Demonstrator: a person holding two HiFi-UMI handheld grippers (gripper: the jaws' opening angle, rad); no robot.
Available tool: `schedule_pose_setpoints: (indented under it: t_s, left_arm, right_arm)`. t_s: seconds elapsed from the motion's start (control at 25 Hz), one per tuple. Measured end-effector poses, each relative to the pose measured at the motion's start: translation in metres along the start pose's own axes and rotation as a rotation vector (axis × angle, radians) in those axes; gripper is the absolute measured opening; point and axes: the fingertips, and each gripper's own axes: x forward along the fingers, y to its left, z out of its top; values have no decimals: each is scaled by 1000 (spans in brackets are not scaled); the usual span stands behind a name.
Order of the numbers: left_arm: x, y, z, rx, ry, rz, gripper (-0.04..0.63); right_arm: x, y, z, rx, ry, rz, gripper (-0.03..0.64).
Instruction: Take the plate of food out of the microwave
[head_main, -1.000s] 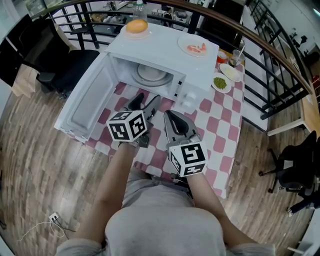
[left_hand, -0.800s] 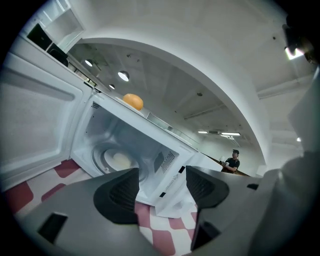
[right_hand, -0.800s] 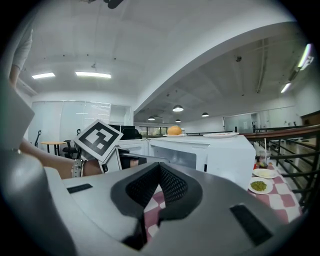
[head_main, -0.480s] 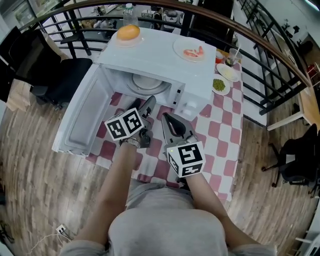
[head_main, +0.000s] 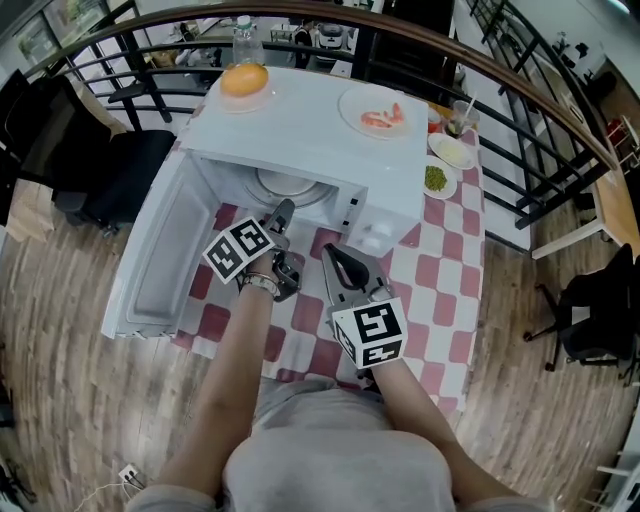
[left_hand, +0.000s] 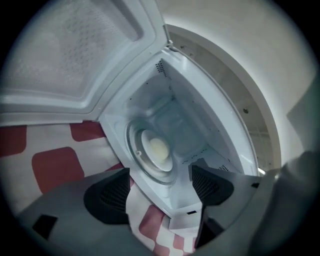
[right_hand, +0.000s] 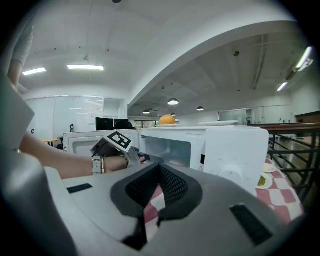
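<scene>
A white microwave (head_main: 330, 150) stands on the checked table with its door (head_main: 160, 250) swung open to the left. Inside, on the turntable, sits a white plate (left_hand: 157, 148) with pale food; the head view shows the plate's rim (head_main: 290, 185). My left gripper (head_main: 283, 225) is just in front of the opening, rolled to one side. Its jaws are opening and stand wide (left_hand: 160, 192), with only cloth and the microwave's front edge showing between the pads. My right gripper (head_main: 338, 258) rests lower on the table, to the right, its jaws (right_hand: 160, 187) shut on nothing.
On the microwave's top are a plate with an orange round food (head_main: 245, 80) and a plate with pink food (head_main: 378, 110). Small dishes (head_main: 437, 180) and a glass (head_main: 460, 115) stand to the right. A black chair (head_main: 100, 150) and railings lie behind.
My left gripper has moved forward to the microwave's opening and its jaws have spread wider. The right gripper has hardly moved.
</scene>
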Motion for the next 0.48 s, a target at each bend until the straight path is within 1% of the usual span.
schedule_pose_setpoints:
  t_s: [0.12,0.28,0.48]
  left_arm:
    - [8,16,2,-104,-1,30,383]
    - [21,30,4,-176,0,63,391]
    - [36,43,2,-283,14,110,391]
  right_arm:
    - [4,0,-6,6,12,4,23]
    - [11,2,-12,8,27,14,23]
    - [19,2,-16,14,42,25,23]
